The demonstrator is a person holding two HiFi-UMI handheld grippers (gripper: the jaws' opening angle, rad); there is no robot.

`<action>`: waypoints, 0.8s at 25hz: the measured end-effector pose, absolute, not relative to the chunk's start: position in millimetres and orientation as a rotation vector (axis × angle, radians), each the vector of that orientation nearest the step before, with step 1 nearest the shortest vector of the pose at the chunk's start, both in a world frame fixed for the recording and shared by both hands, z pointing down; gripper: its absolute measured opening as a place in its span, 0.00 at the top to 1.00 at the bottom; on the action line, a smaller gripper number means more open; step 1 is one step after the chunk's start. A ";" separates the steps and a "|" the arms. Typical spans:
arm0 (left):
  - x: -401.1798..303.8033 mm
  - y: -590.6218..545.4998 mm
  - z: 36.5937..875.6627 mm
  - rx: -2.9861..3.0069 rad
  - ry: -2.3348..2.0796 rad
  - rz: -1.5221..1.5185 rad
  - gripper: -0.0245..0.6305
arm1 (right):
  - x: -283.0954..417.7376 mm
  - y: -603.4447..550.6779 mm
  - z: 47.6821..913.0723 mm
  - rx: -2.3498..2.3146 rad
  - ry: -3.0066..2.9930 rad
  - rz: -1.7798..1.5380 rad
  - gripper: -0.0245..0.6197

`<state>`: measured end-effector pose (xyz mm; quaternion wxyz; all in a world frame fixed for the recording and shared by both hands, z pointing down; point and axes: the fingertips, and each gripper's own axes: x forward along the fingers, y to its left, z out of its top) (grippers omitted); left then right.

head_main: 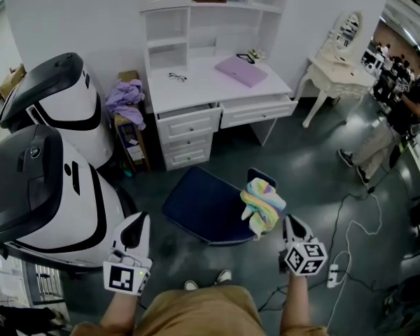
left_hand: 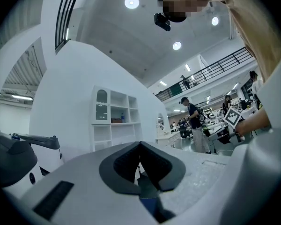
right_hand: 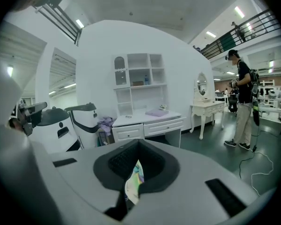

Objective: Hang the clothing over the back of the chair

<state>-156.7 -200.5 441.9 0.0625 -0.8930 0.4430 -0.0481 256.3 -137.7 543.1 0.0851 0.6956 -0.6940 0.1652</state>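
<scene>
A pastel striped piece of clothing [head_main: 262, 205] hangs bunched by the back [head_main: 260, 177] of a chair with a dark blue seat [head_main: 199, 205]. My right gripper [head_main: 288, 222] is just right of it and shut on it. In the right gripper view a fold of the clothing [right_hand: 133, 184] is pinched between the closed jaws of the right gripper [right_hand: 138, 146]. My left gripper [head_main: 141, 220] hovers left of the chair, apart from it, shut and holding nothing. In the left gripper view, the left gripper [left_hand: 140, 146] has its jaws together.
Behind the chair stands a white desk [head_main: 196, 89] with drawers [head_main: 255, 110] pulled partly out. Two white and black machines [head_main: 49, 194] crowd the left. A white dressing table [head_main: 339, 68] and a person [head_main: 399, 117] are at the right. Cables and a power strip [head_main: 334, 275] lie on the floor.
</scene>
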 end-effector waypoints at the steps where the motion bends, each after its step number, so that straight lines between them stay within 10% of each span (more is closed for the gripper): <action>1: -157.5 -201.4 440.7 -2.697 1.341 -0.137 0.96 | 257.7 -135.9 536.6 2.093 -2.066 0.473 0.96; 20: -149.2 -216.2 371.5 -2.569 1.454 0.122 0.96 | 275.6 -113.1 374.5 2.201 -2.251 -0.064 0.96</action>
